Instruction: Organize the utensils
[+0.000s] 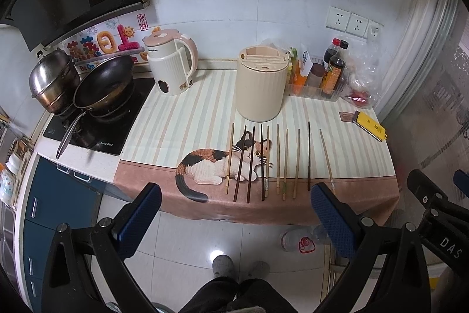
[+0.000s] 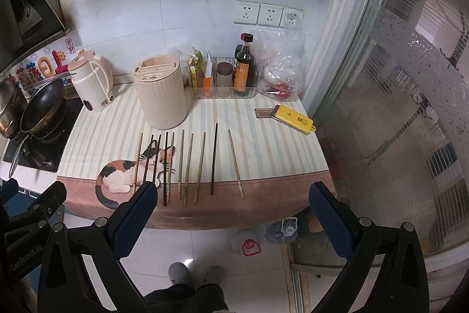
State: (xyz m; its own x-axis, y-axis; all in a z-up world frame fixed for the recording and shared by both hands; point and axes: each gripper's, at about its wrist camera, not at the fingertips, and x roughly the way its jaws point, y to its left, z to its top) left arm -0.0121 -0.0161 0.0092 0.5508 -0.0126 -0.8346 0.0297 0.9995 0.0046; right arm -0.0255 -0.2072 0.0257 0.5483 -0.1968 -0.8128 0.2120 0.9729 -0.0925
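Note:
Several chopsticks (image 1: 278,163), pale and dark, lie side by side on a striped cat-print cloth (image 1: 190,119); they also show in the right wrist view (image 2: 187,166). Behind them stands a cream slotted utensil holder (image 1: 261,84), also seen from the right wrist (image 2: 161,96). My left gripper (image 1: 236,210) is open and empty, held off the counter's front edge above the floor. My right gripper (image 2: 233,210) is open and empty too, likewise in front of the edge. The right gripper's fingers (image 1: 422,187) show at the left view's right side.
A cream kettle (image 1: 173,63) and a stove with a wok (image 1: 102,81) and steel pot (image 1: 52,75) stand left. A tray of sauce bottles (image 2: 231,78), plastic bags (image 2: 281,69) and a yellow device (image 2: 294,119) sit back right. A glass partition (image 2: 395,107) is right. A plastic bottle (image 2: 278,231) lies on the floor.

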